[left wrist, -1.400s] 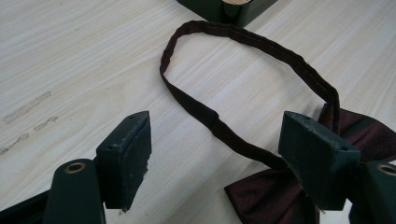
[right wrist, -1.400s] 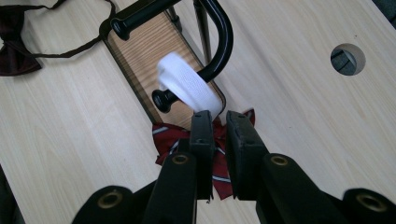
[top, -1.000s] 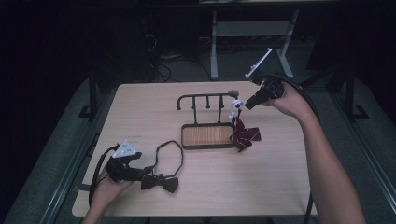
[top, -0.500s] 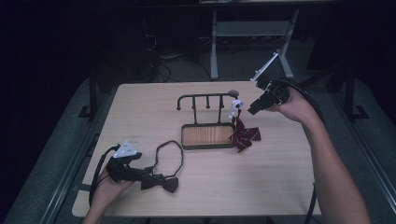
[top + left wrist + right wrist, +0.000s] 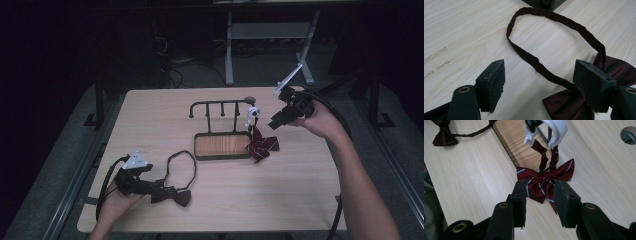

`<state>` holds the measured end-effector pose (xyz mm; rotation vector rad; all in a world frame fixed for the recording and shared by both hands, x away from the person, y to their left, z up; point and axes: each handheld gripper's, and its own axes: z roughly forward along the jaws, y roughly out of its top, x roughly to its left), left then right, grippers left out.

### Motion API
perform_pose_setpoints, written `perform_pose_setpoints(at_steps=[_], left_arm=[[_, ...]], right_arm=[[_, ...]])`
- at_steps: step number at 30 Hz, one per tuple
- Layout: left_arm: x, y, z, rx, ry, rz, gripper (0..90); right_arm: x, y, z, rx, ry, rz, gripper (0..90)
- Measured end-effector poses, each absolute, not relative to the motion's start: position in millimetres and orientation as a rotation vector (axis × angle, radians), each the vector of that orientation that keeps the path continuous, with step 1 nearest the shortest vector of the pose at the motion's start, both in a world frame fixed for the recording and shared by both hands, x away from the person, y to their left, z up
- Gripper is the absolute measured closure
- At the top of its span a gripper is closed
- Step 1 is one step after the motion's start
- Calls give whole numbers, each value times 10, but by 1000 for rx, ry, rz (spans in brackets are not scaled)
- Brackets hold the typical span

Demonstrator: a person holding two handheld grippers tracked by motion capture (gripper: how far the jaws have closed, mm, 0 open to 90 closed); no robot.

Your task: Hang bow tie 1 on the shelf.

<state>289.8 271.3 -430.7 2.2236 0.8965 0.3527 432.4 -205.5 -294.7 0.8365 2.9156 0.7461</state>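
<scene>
A dark maroon bow tie (image 5: 172, 195) (image 5: 564, 105) lies near the table's front left, its strap looped toward the rack. My left gripper (image 5: 155, 187) (image 5: 541, 68) is open just left of it on the table, with the strap running between the wide jaws and the bow against the right jaw. A red striped bow tie (image 5: 262, 145) (image 5: 544, 181) hangs by its white band (image 5: 253, 114) from the right end of a black rack (image 5: 220, 103), its bow resting on the table. My right gripper (image 5: 274, 122) (image 5: 541, 188) hovers open to its right, holding nothing.
The rack stands on a wooden base tray (image 5: 222, 145) at the table's middle. A round cable hole (image 5: 248, 98) (image 5: 629, 135) sits behind the rack. A metal stand (image 5: 270, 35) is on the floor beyond the far edge.
My right gripper has drawn back to the right, away from the striped bow tie's white band. The left gripper and the dark bow tie have stayed put.
</scene>
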Motion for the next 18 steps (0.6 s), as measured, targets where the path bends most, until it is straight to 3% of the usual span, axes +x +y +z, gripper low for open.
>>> perform_pose_setpoints(at_steps=[18], left_arm=[[2909,2702,-4310,2228,895,344,262]], right_arm=[[4222,-2155,-3148,873,2927,760,562]])
